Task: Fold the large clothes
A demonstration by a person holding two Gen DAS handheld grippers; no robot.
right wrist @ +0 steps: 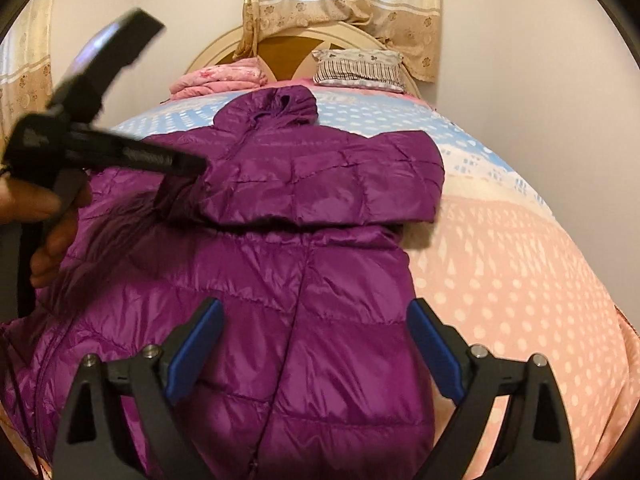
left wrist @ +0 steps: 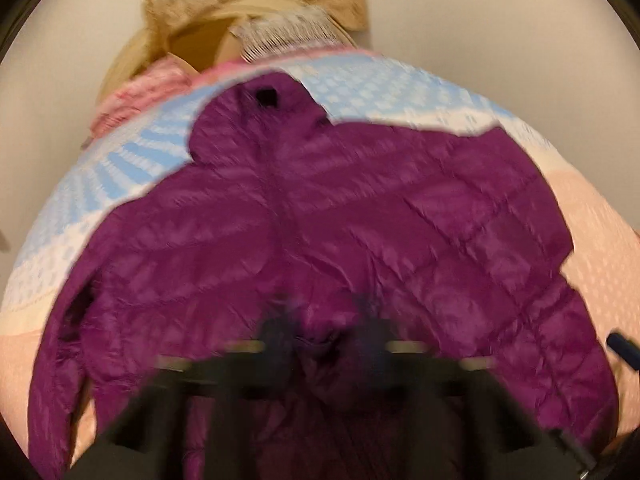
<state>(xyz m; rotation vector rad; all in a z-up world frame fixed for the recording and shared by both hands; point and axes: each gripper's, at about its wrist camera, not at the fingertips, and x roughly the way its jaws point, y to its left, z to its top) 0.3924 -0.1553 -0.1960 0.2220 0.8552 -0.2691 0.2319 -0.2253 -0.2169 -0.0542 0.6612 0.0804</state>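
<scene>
A purple quilted hooded jacket [left wrist: 360, 208] [right wrist: 280, 280] lies spread on the bed, hood [right wrist: 280, 108] toward the headboard. One sleeve [right wrist: 340, 184] is folded across its chest. In the right wrist view my left gripper [right wrist: 200, 168] comes in from the left, its tips closed on the end of that sleeve. The blurred left wrist view shows the left gripper [left wrist: 322, 320] with its fingers close together and purple fabric bunched between them. My right gripper [right wrist: 316, 344] stands open over the jacket's lower body, nothing between its blue pads [right wrist: 196, 344].
The bed cover [right wrist: 500, 280] [left wrist: 592, 260] is pink near me and blue toward the headboard [right wrist: 288, 44]. A striped pillow [right wrist: 360, 66] and a folded pink blanket [right wrist: 224, 76] lie at the head. Curtains [right wrist: 340, 0] hang behind. A hand [right wrist: 40, 208] holds the left gripper.
</scene>
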